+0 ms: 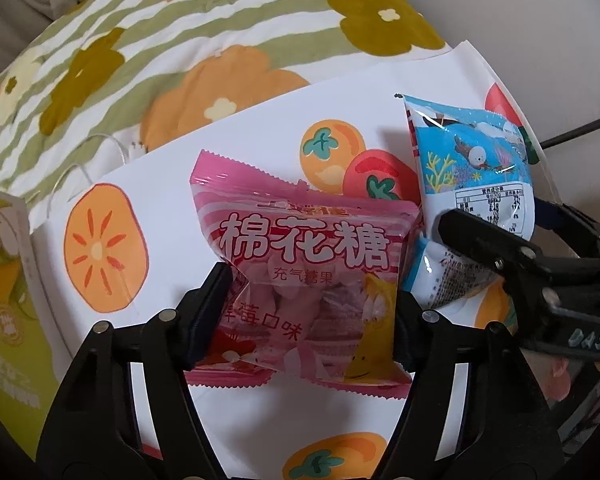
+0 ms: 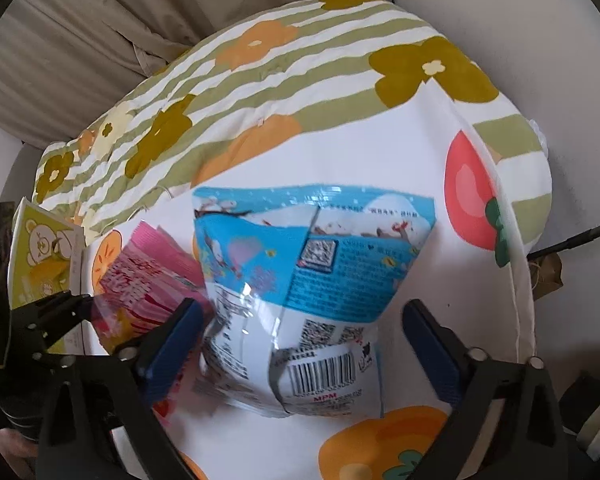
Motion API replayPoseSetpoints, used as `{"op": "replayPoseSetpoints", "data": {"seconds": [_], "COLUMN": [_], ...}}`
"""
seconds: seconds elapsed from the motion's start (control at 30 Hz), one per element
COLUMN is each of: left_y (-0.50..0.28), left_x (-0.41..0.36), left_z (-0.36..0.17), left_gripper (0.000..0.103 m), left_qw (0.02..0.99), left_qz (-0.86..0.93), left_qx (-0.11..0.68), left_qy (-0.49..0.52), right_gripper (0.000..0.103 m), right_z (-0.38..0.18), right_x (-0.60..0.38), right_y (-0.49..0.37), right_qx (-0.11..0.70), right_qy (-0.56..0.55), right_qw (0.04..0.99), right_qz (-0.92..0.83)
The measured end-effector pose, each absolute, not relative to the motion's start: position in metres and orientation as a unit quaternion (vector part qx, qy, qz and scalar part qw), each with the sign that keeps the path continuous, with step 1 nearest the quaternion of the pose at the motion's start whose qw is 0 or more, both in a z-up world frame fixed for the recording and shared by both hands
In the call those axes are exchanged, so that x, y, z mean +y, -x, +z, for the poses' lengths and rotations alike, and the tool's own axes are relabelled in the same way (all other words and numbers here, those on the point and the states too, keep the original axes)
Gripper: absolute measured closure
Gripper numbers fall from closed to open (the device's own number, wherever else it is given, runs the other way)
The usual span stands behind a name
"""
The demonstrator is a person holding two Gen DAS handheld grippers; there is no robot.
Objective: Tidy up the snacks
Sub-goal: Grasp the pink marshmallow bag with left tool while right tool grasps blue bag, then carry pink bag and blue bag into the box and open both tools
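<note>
Still early: both packets lying on the persimmon-print sheet (image 1: 172,168), neither put away. Left gripper (image 1: 312,312) clamping the pink marshmallow packet (image 1: 300,268). Right gripper (image 2: 300,344) straddling the blue snack packet (image 2: 312,280) just beside the pink one, jaws apart, not yet gripping.

You are working in soft, even daylight, bright but not harsh. Glare is streaking the blue snack packet (image 2: 300,300) around its centre, and its print is smearing with motion blur. The pink marshmallow packet (image 1: 300,272) is reading sharply. Fisheye bending is curving everything toward the dark corners, strongest from 10 to 2 o'clock.
</note>
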State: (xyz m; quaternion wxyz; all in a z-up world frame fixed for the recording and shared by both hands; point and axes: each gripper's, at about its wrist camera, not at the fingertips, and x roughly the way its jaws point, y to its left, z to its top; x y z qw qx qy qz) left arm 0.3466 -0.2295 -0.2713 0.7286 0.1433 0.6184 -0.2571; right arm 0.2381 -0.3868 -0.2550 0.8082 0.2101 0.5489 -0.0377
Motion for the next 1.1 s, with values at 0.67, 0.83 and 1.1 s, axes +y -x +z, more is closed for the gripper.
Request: {"op": "replayPoseSetpoints", "data": {"seconds": [0.67,0.83,1.1], "left_y": [-0.325,-0.319,-0.317], "left_x": [-0.167,-0.128,-0.041], "left_z": [-0.192,-0.136,-0.061], "left_gripper": [0.038,0.038,0.038], "left_qw": [0.783,0.815,0.859], "left_qz": [-0.222,-0.205,-0.163], "left_qx": [0.574,0.537,0.484], "left_qy": [-0.09,-0.07,-0.033], "right_gripper": [0.05,0.05,0.05], "right_z": [-0.205,-0.16,-0.092], "right_x": [-0.36,-0.328,-0.248], "right_y": [-0.229,-0.225,-0.224], "right_qx": [0.518,0.496,0.456], "right_qy": [-0.168,-0.141,-0.101], "right_qw": [0.839,0.856,0.877], "right_qz": [0.003,0.034,0.116]}}
